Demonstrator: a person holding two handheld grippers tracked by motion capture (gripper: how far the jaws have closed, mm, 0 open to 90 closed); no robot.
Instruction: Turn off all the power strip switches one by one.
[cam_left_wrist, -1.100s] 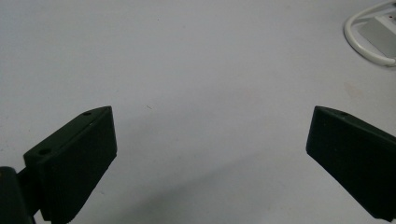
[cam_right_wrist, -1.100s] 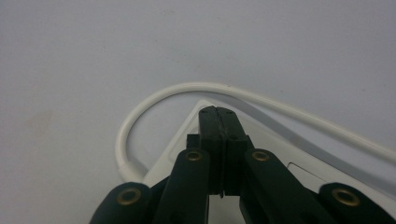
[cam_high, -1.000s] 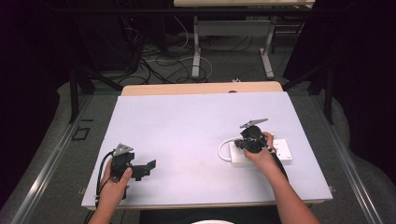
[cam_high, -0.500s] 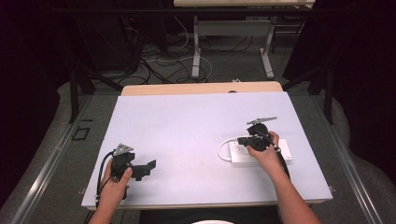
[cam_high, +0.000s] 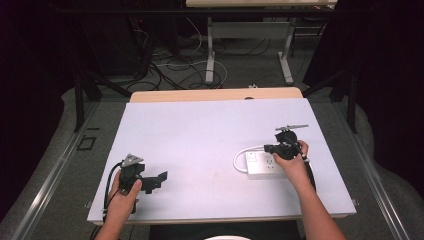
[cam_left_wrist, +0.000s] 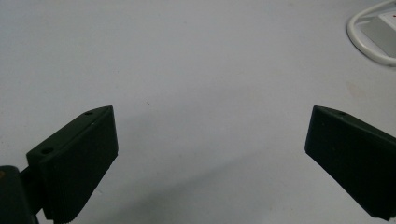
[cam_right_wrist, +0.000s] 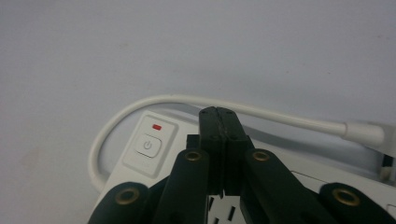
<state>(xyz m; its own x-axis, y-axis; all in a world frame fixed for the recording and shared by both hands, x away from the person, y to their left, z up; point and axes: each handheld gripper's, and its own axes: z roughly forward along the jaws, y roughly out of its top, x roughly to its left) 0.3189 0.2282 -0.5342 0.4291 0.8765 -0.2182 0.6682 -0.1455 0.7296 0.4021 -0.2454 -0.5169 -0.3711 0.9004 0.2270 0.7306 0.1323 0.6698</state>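
Two grippers over white table (cam_high: 200, 130). Right gripper (cam_right_wrist: 218, 114) jaws pressed together, empty, poised above power strip (cam_high: 265, 165) at table's right, near its switch (cam_right_wrist: 147, 145). Left gripper (cam_left_wrist: 210, 154) jaws wide apart, empty, at near-left, well apart from strip.

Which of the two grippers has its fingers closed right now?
The right gripper, over the white power strip: its fingers meet, while the left gripper has its fingers spread wide above bare table.
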